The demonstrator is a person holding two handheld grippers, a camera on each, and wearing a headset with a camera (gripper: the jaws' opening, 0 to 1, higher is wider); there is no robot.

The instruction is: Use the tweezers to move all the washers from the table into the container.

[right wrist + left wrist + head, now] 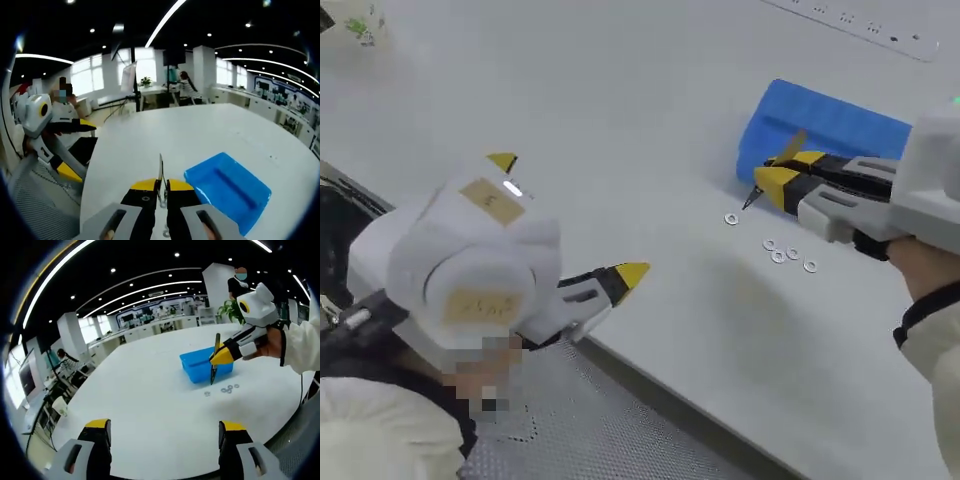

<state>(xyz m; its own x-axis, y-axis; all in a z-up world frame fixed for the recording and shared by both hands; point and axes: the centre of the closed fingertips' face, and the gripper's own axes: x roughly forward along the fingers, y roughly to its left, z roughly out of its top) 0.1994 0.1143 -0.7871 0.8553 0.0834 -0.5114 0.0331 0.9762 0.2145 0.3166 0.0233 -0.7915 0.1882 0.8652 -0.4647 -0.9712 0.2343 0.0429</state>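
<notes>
Right gripper (782,172) is clamped tight on the tweezers (215,360). The left gripper view catches them side-on, tip down, just above the table (620,120). The head view counts five washers (778,255) lying there beside the blue container (840,125). Left gripper (165,426) is spread wide, holding nothing.

The left gripper (567,216), white with yellow-tipped jaws, hangs low and near, jaws spread wide and empty. The right gripper (775,178) reaches in from a cream-sleeved arm, jaws pinched on thin metal tweezers (213,372), points down.
</notes>
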